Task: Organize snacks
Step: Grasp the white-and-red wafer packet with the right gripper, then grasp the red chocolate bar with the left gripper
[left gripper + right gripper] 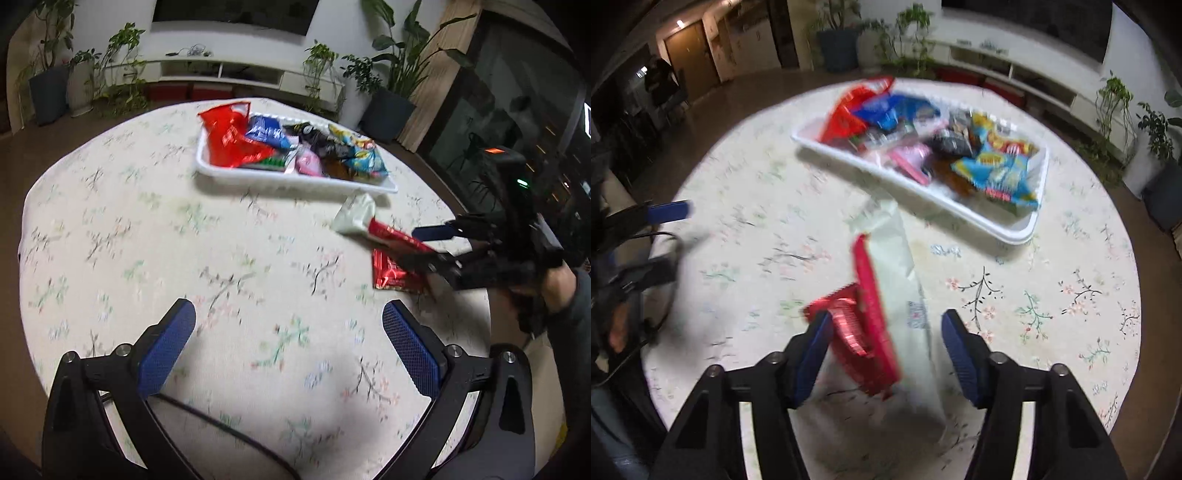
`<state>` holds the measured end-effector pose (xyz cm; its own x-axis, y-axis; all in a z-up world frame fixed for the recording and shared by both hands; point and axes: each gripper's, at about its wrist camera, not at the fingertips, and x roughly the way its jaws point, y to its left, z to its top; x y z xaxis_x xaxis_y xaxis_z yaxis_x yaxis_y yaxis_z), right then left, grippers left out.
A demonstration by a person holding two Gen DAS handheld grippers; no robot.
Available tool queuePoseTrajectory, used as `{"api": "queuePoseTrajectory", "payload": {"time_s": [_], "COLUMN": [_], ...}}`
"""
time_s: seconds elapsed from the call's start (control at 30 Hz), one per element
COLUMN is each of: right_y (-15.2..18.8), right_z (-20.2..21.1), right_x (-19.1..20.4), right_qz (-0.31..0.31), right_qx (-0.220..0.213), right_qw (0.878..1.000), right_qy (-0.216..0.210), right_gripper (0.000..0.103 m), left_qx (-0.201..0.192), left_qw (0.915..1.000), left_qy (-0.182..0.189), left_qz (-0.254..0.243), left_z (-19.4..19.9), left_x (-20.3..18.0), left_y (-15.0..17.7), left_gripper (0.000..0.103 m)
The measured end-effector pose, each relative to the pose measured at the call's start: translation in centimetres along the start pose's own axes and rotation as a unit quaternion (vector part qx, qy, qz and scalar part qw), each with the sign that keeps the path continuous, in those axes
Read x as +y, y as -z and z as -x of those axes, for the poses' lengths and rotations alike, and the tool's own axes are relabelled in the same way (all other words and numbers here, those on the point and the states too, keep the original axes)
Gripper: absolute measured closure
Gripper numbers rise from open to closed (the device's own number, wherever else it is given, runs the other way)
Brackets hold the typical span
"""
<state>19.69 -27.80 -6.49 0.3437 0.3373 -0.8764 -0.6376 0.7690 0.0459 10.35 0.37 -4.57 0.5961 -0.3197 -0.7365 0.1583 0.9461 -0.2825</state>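
A white tray [229, 176] on the round floral table holds several snack packs: a red bag [231, 138], a blue one [264, 131], a pink one [308, 162] and a light-blue one [364, 155]. The tray also shows in the right wrist view [1015, 230]. My right gripper [882, 354] is open around a white and red packet [894, 280], which lies over a shiny red packet [846, 317]. From the left wrist view the right gripper [436, 243] is beside the white and red packet [369, 221] and the shiny red one [391, 273]. My left gripper [288, 332] is open and empty above bare tablecloth.
The table [147, 229] has a curved edge close on all sides. Potted plants [395, 74] and a low white shelf [221, 70] stand behind it. A black cable [221, 424] runs under my left gripper.
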Motion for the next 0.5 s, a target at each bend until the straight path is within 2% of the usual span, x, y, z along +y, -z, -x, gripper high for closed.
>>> {"api": "queuePoseTrajectory", "payload": {"time_s": [0.03, 0.13, 0.17, 0.23, 0.4, 0.5], "right_y": [-0.2, -0.2, -0.1, 0.4, 2.3, 3.2], "right_z": [-0.8, -1.5, -1.8, -1.8, -0.9, -0.4], "right_x": [-0.5, -1.9, -2.0, -1.4, 1.1, 2.9], "right_qz": [-0.006, -0.053, -0.060, -0.066, -0.103, -0.146], "right_qx": [0.012, 0.030, 0.037, 0.043, 0.056, 0.059], "right_qw": [1.000, 0.998, 0.997, 0.997, 0.992, 0.986], "right_qy": [0.000, -0.024, -0.026, -0.023, -0.047, -0.059], "right_gripper": [0.045, 0.064, 0.067, 0.068, 0.073, 0.073], "left_qx": [0.002, 0.010, 0.011, 0.009, 0.015, 0.013], "left_qw": [1.0000, 0.9999, 0.9999, 0.9999, 0.9995, 0.9995], "left_qy": [0.003, 0.005, 0.005, 0.005, 0.002, -0.005], "left_qz": [0.003, 0.008, 0.010, 0.013, 0.027, 0.028], "left_z": [0.2, 0.4, 0.5, 1.0, 1.3, 1.9], "left_x": [0.2, 0.3, 0.3, 0.5, 0.8, 0.8], "left_y": [0.3, 0.7, 0.6, 0.7, 0.4, 0.6], "left_gripper": [0.000, 0.000, 0.000, 0.000, 0.000, 0.000]}}
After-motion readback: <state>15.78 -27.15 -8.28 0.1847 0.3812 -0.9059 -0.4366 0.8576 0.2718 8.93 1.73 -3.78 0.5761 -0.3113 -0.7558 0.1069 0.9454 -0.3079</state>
